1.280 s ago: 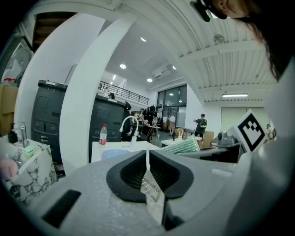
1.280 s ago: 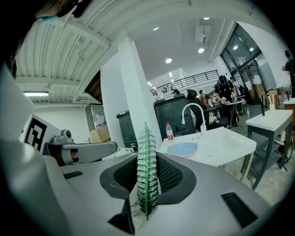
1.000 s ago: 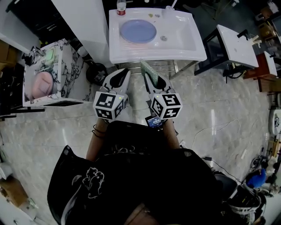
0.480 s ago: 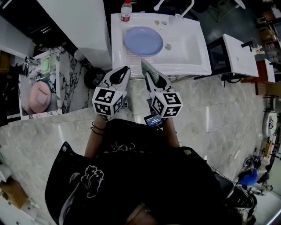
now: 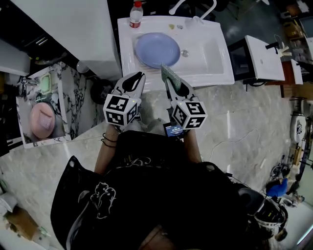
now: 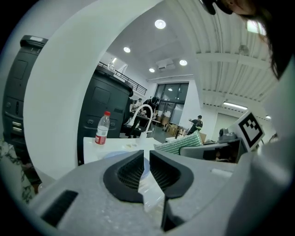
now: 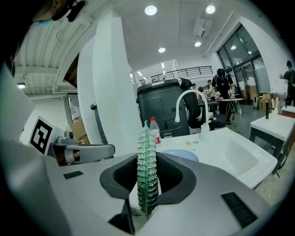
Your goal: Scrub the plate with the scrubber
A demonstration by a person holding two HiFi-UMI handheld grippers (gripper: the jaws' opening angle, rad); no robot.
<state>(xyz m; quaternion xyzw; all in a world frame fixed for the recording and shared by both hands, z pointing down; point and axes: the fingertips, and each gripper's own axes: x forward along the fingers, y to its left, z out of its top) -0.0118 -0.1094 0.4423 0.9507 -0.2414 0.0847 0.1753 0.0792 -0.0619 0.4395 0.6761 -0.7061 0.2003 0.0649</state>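
A pale blue plate [image 5: 157,50] lies flat in the left part of the white sink [image 5: 205,68] ahead of me; it also shows in the right gripper view [image 7: 182,155]. My right gripper [image 5: 172,82] is shut on a thin green scrubber [image 5: 169,74], held upright on edge between the pads [image 7: 147,156]. The scrubber's tip reaches the sink's front rim, short of the plate. My left gripper [image 5: 138,78] is held beside it, jaws shut with only a slit between the pads and nothing in them [image 6: 146,159].
A red-capped bottle [image 5: 135,14] stands at the sink's back left corner, a curved faucet [image 7: 186,103] at the back. A tall white cabinet [image 5: 73,34] flanks the sink's left; a marbled stand [image 5: 73,97] and a white table [image 5: 261,56] lie to either side.
The sink and plate have come closer to both grippers. The scrubber's tip now overlaps the sink's front rim. Both grippers keep their states.
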